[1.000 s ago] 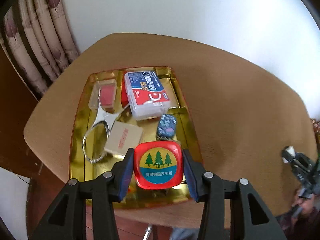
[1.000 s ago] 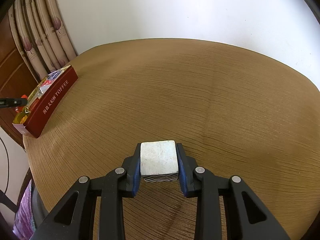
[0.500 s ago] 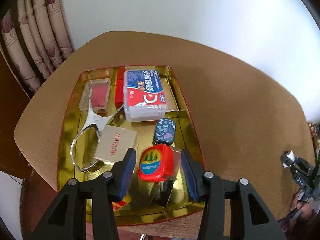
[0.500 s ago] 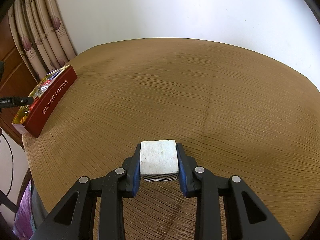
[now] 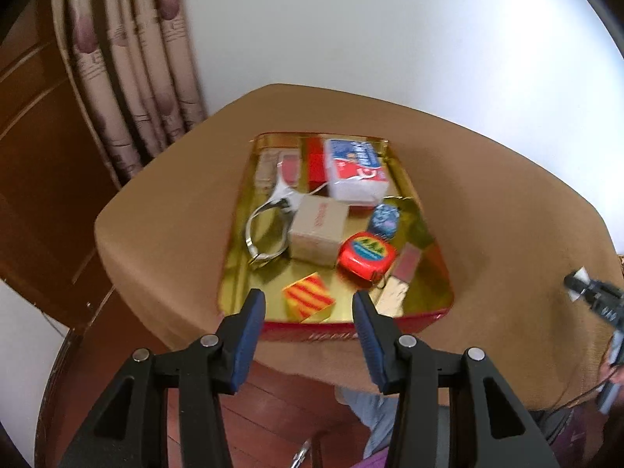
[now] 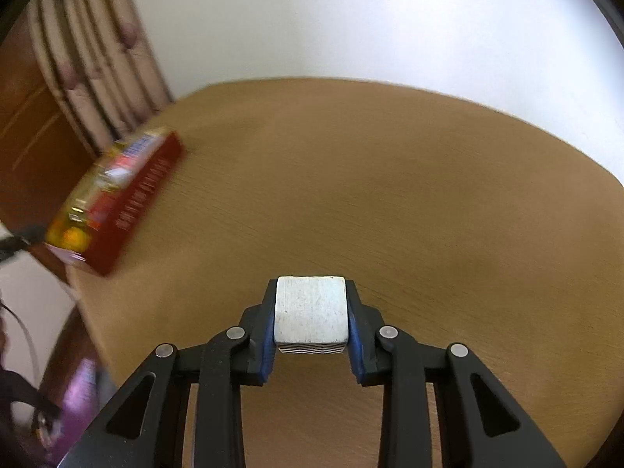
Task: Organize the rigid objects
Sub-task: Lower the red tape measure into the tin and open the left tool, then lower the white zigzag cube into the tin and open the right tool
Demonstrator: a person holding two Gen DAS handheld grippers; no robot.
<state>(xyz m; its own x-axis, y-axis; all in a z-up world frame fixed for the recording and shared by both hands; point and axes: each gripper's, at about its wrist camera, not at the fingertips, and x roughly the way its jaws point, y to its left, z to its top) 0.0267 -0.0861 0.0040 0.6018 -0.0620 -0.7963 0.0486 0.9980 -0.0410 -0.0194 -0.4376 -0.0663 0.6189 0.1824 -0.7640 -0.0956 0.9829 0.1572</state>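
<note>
Between your right gripper (image 6: 311, 333) pads sat the white block (image 6: 310, 309), clamped, its flat pale face up, striped edge toward six o'clock; squarish, no clear long axis. Your left gripper (image 5: 309, 321) stood apart, holding nothing, over the gold tin tray (image 5: 234, 269), whose long axis ran six to twelve o'clock. Red tape measure (image 5: 366, 254) lay at the tray's four o'clock. Tan wooden table (image 6: 390, 179), white wall, patterned curtain (image 5: 128, 78) at ten o'clock.
</note>
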